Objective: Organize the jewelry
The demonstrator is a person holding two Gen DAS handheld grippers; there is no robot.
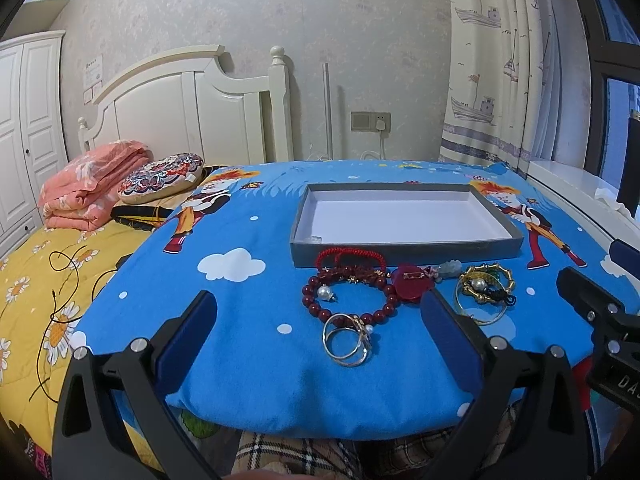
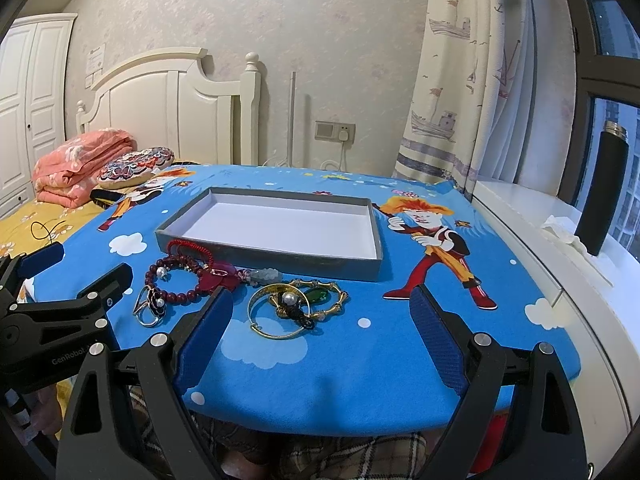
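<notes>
Left gripper (image 1: 318, 312): I see both blue-padded fingers (image 1: 188, 340) spread wide with nothing between the pads; it hangs low over the near edge of the blue cloth (image 1: 248, 360).
Right gripper (image 2: 322, 312): I see its 2 fingers (image 2: 434, 336) spread just as wide, also holding nothing, over the near edge of the cloth; the left gripper shows at its left side.
Rings (image 1: 348, 340): 2 silver hoops with a small pearl piece lie on the cloth between my left fingers, touching the near side of the bead bracelet.
Bead bracelet (image 1: 348, 296): dark red beads in a loop, a pearl charm inside it, just beyond the rings.
Red cord (image 1: 350, 258): looped against the near wall of the tray, touching the bead bracelet.
Red disc (image 1: 412, 282): flat round piece right of the bracelet, with a pale green carved piece (image 1: 450, 268) just past it.
Gold bangles (image 2: 296, 306): several overlapping gold hoops with a pearl, a black knotted cord and a green stone, between my right fingers and nearer the left one.
Tray (image 2: 264, 258): shallow grey box with a white floor, just beyond the jewelry; I see no jewelry on its floor.
Beyond: yellow bedspread (image 1: 36, 280) to the left, white sill with a black bottle (image 2: 606, 188) to the right.
</notes>
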